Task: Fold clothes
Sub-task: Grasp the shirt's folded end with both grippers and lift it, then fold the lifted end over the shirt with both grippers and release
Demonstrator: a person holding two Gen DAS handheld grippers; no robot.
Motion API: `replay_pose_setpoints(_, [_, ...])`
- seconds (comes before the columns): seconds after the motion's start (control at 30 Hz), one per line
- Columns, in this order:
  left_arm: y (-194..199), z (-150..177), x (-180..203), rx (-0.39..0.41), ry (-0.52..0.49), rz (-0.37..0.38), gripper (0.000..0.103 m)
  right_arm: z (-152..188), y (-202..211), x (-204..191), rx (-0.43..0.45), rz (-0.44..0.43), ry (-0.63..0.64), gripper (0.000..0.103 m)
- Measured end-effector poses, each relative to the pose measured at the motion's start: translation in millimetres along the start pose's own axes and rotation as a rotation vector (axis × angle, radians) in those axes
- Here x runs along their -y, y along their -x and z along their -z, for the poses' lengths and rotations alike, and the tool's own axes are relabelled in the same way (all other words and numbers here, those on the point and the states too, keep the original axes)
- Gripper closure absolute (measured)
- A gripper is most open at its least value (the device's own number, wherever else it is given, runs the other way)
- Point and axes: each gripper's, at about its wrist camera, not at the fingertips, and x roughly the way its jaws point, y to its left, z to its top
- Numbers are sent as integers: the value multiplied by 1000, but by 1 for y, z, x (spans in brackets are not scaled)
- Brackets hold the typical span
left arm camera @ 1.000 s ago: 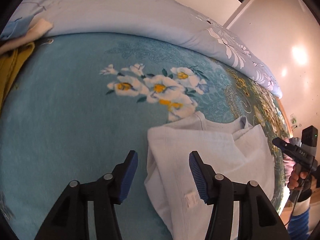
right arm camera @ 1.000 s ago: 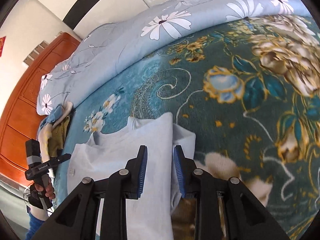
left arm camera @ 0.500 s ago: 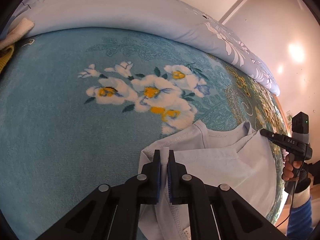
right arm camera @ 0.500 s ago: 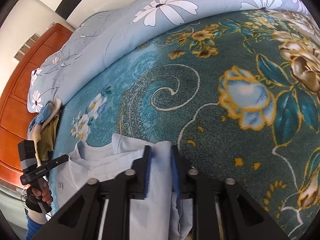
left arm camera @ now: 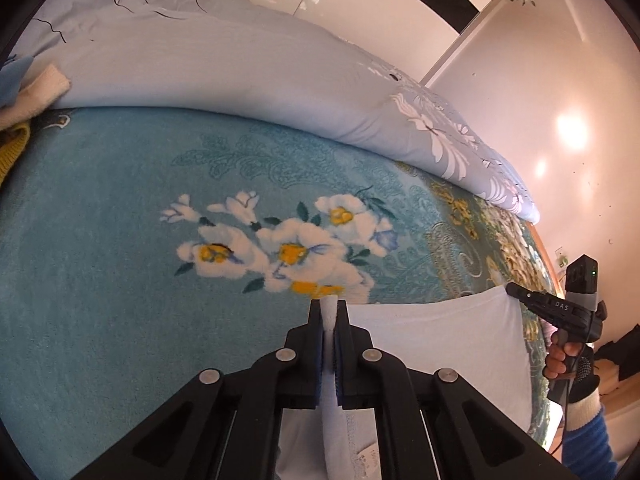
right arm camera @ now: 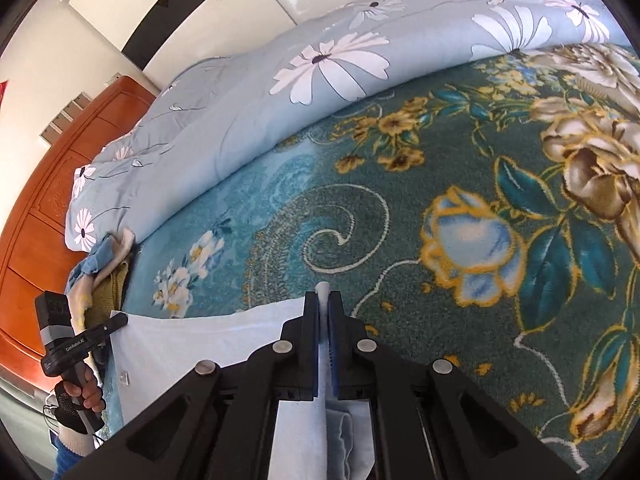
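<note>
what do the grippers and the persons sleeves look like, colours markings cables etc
Both are black angular two-finger tools with round silver bolts and ribbed blue pads inside the fingers. The left gripper has "GenRobot.AI" in white on its side and a black box on top; the right gripper reads "DAS", with a green light on its box. A thin black cable hangs from each pistol-style handle. Sleeves are blue with cream cuffs.
</note>
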Motion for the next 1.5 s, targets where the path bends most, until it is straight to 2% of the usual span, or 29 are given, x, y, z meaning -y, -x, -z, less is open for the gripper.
replay_pose_setpoints(0.33, [-34,9,-19,-87,35,-56,98,4,-21,16,-51,24,-28,99])
replay_pose_setpoints(0.53, [-37,6,-25,-122,101,-28,94,2,-23,5,-78,73,-10,99])
replay_pose_setpoints(0.6, [-33,3,-26,-131,136,-37,86,2,-20,0,-91,72,-13,96])
replay_pose_setpoints(0.63, [-28,2,-26,-123,157,-58,73,2,-14,-3,-86,73,-14,96])
replay_pose_setpoints(0.7, [-8,2,-23,-88,182,-73,58,3,-1,-9,-73,67,-17,94])
replay_pose_setpoints(0.73, [3,1,-21,-70,193,-79,51,4,10,-12,-61,52,-16,83])
replay_pose_setpoints(0.77, [15,3,-16,-51,185,-79,46,7,23,-15,-47,41,-11,70])
replay_pose_setpoints(0.8, [29,4,-10,-31,173,-76,42,11,35,-18,-35,35,-1,66])
replay_pose_setpoints(0.83, [42,7,-2,-13,155,-85,33,17,47,-21,-24,34,15,61])
replay_pose_setpoints(0.9, [65,18,20,19,101,-95,25,34,66,-22,-18,23,27,60])
replay_pose_setpoints(0.97, [67,35,44,17,65,-58,17,57,72,-16,-43,-3,12,56])
replay_pose_setpoints(1.07, [67,61,80,9,13,4,8,88,71,-3,-84,-42,-33,55])
replay_pose_setpoints(1.23, [31,97,131,-63,-11,92,7,115,60,15,-97,-88,-142,55])
replay_pose_setpoints(1.4, [-13,113,155,-118,20,127,9,111,50,13,-67,-126,-174,54])
replay_pose_setpoints(1.43, [-19,115,156,-118,31,123,11,110,46,13,-66,-133,-180,54])
replay_pose_setpoints(1.5, [-25,119,156,-121,48,119,26,108,41,13,-57,-156,-182,54])
